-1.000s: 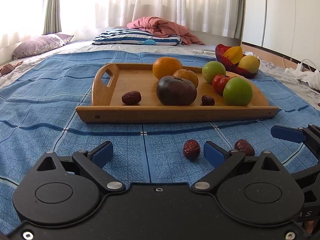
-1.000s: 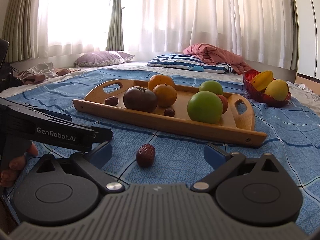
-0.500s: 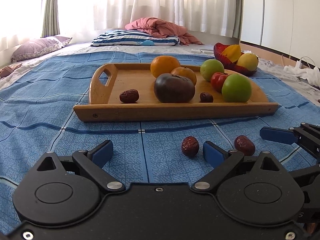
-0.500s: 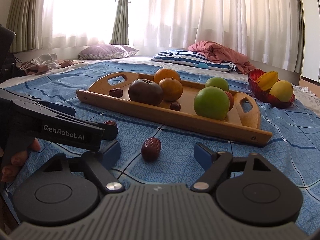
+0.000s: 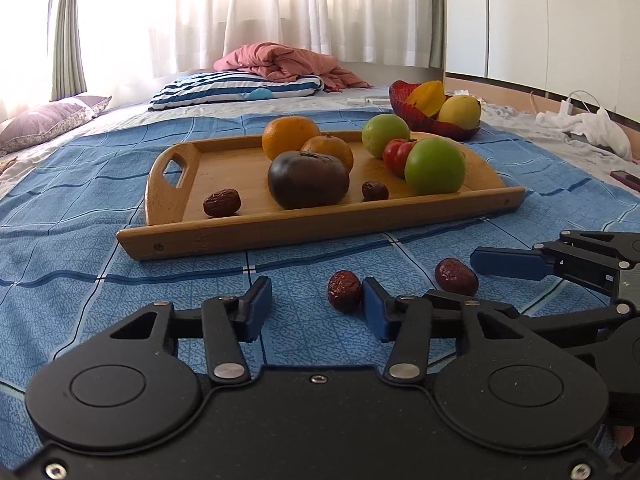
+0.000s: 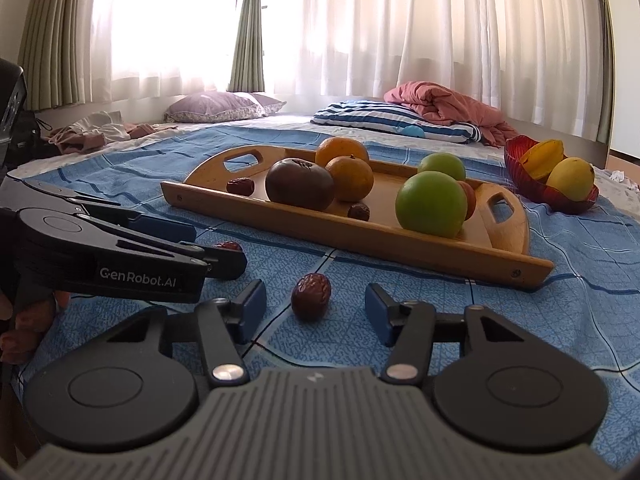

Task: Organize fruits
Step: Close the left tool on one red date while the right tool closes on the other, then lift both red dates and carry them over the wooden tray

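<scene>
Left wrist view: left gripper (image 5: 316, 308) low over the blue bedspread (image 5: 80, 272), tilted down, jaws closing, pads not yet pressing. One red date (image 5: 344, 291) lies just ahead between the pads, touching or almost touching the right pad; a second date (image 5: 456, 277) lies beyond to the right, between the right gripper's blue fingers (image 5: 508, 263). Only this view shows white clothes and cables at far right.

Right wrist view: right gripper (image 6: 314, 312) also low and tilted down, jaws closing around that second date (image 6: 311, 297), gaps on both sides. The left gripper's body crosses left of it, fingertips of a hand (image 6: 24, 320) underneath.

Wooden tray (image 5: 320, 228) lies ahead of both claws, holding oranges, green apples, a dark tomato and two dates. Red bowl (image 6: 536, 192) beyond it, right.
</scene>
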Tool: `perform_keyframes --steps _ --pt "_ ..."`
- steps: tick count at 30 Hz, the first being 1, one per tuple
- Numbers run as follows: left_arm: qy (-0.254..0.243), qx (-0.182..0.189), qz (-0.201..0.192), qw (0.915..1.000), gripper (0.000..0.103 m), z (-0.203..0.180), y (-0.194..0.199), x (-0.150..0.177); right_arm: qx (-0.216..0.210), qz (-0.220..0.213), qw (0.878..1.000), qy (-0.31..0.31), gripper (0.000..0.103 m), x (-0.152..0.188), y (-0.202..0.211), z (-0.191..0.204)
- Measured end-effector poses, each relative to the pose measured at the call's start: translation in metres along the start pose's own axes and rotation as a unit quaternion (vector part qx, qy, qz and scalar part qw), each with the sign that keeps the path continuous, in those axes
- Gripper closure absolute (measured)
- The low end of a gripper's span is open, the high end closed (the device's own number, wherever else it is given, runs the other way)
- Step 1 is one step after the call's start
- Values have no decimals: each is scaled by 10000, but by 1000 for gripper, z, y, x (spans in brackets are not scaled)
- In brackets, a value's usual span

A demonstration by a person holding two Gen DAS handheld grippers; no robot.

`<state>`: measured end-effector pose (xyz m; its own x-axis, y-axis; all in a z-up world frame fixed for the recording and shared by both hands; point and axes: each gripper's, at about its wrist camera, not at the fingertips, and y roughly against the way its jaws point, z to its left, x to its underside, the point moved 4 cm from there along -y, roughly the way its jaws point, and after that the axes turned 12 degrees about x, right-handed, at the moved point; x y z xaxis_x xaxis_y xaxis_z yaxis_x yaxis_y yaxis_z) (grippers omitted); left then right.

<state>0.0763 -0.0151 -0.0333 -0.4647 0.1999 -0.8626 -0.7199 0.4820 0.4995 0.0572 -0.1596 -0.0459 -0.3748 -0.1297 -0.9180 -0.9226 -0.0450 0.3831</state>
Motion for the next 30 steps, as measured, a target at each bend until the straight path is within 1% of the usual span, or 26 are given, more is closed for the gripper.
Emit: perform_keyframes --steps 3,5,8,10,15,19,22,26,30 --pt "17 45 9 10000 66 -3 0 0 -26 -17 10000 60 50 1 1 2" --pt "94 60 -21 9999 79 -3 2 0 -33 -32 10000 59 52 1 2 3" --pt "183 86 -44 9998 84 -5 4 1 -14 -45 10000 -11 59 1 3 2" --pt "180 83 -39 9998 86 -6 5 1 34 -58 10000 -35 69 1 3 1" --pt "209 28 -59 9998 86 -9 8 2 52 -91 9999 -35 78 2 5 3" --pt "203 -36 -78 9998 86 -10 11 1 35 -109 9999 -105 79 1 6 3" --pt "217 -114 -97 9997 86 -9 13 -3 99 -129 9996 -235 79 -1 8 0" --pt "318 -169 -183 9992 86 -3 18 -15 103 -112 9988 -471 79 -6 10 -4" --pt "278 -314 -260 9988 86 5 20 -31 150 -97 9973 -712 79 -19 7 -10"
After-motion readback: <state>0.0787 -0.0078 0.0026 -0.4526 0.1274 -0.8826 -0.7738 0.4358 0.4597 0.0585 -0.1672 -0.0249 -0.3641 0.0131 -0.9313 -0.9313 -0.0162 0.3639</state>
